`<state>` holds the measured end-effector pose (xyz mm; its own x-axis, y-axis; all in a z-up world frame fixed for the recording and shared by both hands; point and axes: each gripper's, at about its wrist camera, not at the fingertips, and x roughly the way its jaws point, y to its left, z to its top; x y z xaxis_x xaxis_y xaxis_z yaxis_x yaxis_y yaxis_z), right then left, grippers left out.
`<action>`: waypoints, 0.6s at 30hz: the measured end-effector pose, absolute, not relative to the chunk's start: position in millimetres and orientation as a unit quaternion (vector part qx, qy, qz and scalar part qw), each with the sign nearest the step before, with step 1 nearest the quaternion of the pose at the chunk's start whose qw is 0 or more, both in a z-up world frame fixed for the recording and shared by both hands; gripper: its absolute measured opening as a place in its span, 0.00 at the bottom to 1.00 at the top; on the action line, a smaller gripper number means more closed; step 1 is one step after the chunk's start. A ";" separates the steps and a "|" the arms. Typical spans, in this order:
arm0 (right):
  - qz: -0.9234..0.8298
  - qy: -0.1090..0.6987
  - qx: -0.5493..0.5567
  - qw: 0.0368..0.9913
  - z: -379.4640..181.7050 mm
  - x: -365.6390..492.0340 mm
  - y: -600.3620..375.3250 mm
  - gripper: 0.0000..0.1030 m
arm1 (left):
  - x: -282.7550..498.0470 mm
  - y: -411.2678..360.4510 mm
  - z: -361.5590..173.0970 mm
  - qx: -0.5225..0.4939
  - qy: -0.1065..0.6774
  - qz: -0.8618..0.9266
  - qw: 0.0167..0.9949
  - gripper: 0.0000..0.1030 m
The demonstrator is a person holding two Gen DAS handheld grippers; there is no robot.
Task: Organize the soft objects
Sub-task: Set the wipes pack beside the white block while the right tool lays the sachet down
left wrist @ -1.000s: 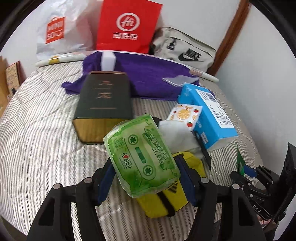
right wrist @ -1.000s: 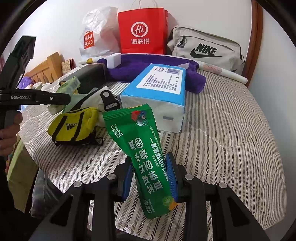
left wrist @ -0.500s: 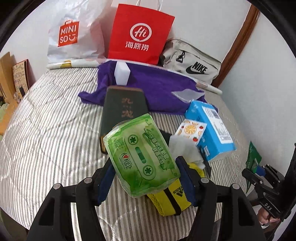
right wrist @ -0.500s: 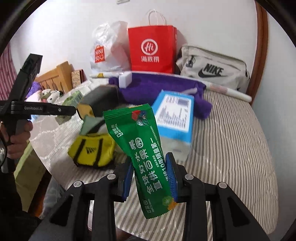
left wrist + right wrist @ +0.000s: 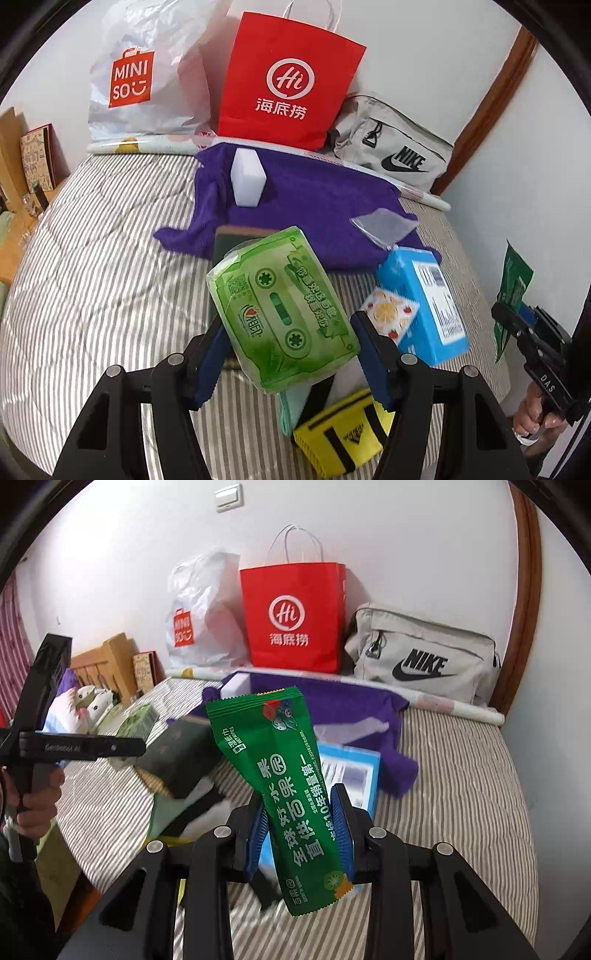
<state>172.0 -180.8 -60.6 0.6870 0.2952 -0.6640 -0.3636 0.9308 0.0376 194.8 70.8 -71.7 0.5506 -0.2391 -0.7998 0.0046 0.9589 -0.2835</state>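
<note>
Your left claw (image 5: pixel 288 332) is clamped on the light-green tissue pack (image 5: pixel 282 314) with the cassette print, its blue pads pressing both sides, and the pack hangs in the air above the striped bed (image 5: pixel 96 280). Your right claw (image 5: pixel 301 834) grips the dark-green wet-wipes pouch (image 5: pixel 284 775) around its lower half, so the pouch stands nearly upright over the bed, its top leaning a little to the left. Below the left claw lie the yellow pouch (image 5: pixel 343 435) with black straps and a pale green cloth (image 5: pixel 290 410) just beside it (part of both is hidden by the tissue pack). The blue tissue box (image 5: pixel 424 299) sits to the right, with a small fruit-print packet (image 5: pixel 389 314) leaning against it. A purple towel (image 5: pixel 317 206) spreads across the far end of the bed, carrying a white block (image 5: pixel 248 177). Against the wall stand a red paper bag (image 5: pixel 284 81), a white plastic bag (image 5: pixel 147 77) and a grey sling bag (image 5: pixel 395 151).
</note>
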 end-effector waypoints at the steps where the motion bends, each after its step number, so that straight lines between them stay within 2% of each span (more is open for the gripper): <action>1: 0.178 0.352 -0.050 0.918 -59.9 176.2 -179.9 0.33 | 200.6 71.8 -71.0 -0.125 0.470 -0.068 0.871 0.61; 18: 0.154 0.368 -0.071 0.914 -73.3 284.5 -180.2 0.33 | 301.3 71.2 -88.5 -0.165 0.510 -0.069 0.841 0.62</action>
